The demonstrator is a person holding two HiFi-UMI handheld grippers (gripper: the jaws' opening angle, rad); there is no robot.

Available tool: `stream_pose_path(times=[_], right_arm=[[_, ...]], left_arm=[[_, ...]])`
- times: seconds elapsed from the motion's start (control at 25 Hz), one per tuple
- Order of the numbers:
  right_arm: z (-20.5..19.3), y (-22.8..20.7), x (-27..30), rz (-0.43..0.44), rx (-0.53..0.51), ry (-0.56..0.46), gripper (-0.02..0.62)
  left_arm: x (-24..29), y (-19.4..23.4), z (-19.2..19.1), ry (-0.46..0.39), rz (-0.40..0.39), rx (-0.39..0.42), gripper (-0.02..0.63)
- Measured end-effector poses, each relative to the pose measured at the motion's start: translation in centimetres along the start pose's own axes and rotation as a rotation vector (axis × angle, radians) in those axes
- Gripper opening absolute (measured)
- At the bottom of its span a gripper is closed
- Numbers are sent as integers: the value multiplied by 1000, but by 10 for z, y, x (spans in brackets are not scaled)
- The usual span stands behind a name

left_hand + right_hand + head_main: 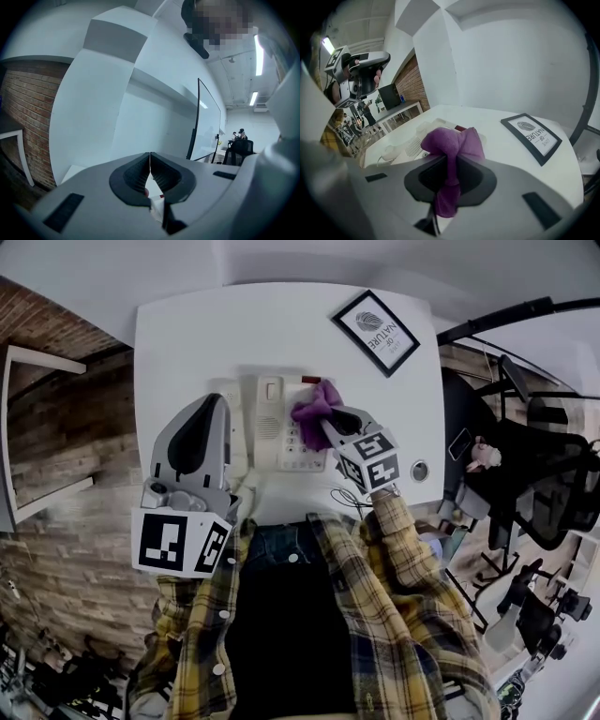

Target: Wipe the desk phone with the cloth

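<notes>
A black-framed print lies flat on the white desk, at 1 o'clock from the desk phone. Its white sheet reads "LOVE OF NATURE" under a small oval emblem. The marker cubes on both grippers carry black-and-white square codes only. No writing on the phone can be made out.

The phone sits near the desk's middle. Its long axis runs 12 to 6 in the head view, with the handset along its 9 o'clock side and the keypad at 3.

The right gripper has its jaws clamped on a purple cloth, which is bunched over the phone's 1 o'clock corner. The left gripper is at 9 o'clock from the phone, its jaws pressed together with nothing between them.
</notes>
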State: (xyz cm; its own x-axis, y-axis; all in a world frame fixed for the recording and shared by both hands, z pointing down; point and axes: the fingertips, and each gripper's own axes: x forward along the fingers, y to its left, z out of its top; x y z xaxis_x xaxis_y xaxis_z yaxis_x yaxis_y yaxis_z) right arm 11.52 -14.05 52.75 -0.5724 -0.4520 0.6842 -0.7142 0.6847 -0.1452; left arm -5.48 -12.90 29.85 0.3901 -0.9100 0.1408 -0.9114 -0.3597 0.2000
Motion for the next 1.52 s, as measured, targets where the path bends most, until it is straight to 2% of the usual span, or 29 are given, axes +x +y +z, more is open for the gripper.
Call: stream_pose_path(times=[0.28, 0.64, 0.8, 1.08, 1.52], right_arm=[[8, 13, 11, 53, -59, 14, 58], [26, 55, 37, 129, -156, 31, 58], [33, 73, 47, 145, -171, 44, 58], [37, 76, 49, 174, -177, 22, 58], [49, 111, 73, 227, -241, 50, 58]], left_arm=[[-7, 8, -2, -2, 31, -8, 17], [-11, 13, 0, -14, 47, -14, 17], [-17, 17, 0, -18, 60, -17, 17], [-18, 22, 1, -24, 77, -19, 17], [-29, 29, 3, -33, 102, -17, 16]])
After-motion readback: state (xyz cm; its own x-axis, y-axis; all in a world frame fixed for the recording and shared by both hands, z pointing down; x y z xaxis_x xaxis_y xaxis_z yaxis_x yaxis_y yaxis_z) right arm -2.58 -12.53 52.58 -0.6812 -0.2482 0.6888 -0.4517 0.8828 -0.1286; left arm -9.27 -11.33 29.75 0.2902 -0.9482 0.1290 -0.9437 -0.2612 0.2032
